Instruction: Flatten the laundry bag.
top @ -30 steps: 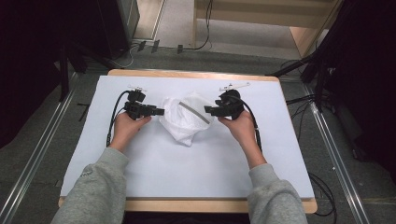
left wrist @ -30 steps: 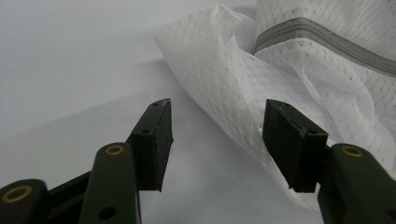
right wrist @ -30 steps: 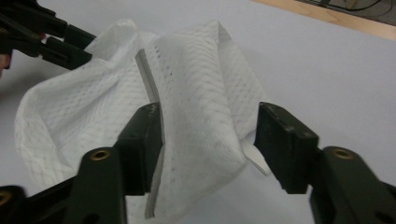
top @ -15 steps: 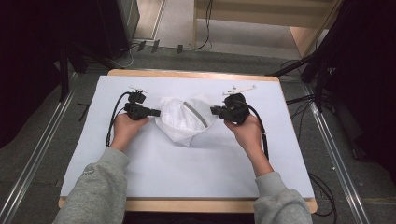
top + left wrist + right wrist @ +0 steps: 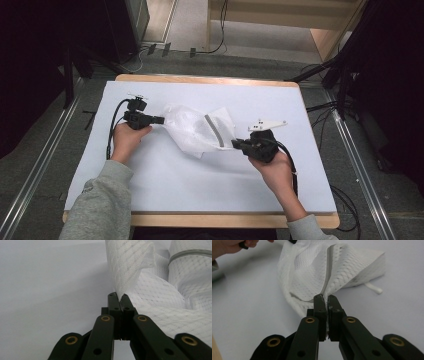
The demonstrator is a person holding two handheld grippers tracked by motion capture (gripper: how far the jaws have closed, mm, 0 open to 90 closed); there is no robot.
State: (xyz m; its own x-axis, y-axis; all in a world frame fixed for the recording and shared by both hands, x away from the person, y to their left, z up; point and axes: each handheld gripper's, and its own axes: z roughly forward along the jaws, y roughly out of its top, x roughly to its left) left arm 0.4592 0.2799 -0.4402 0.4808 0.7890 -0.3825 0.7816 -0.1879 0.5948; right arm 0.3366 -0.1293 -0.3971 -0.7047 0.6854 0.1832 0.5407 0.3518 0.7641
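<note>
Progress looks early to middling: you have the white mesh laundry bag with the grey zipper pinched at two opposite edges, and it lies partly stretched on the pale sheet covering the wooden counter, a little far of the middle. Your left gripper has its jaws clamped together on a fold of mesh at the bag's left end, and your right gripper has its jaws shut on the fabric right beside the zipper's near end. The grips are done, by my reading; what remains is drawing the bag taut and laying it flat, since the middle bunches and rises in soft folds.

Room is generous. Bare sheet runs wide on the near side and to both left and right, so you can pull the ends further apart. The far edge of the counter sits closer to the bag. A loose white drawstring lies just beside the bag.
</note>
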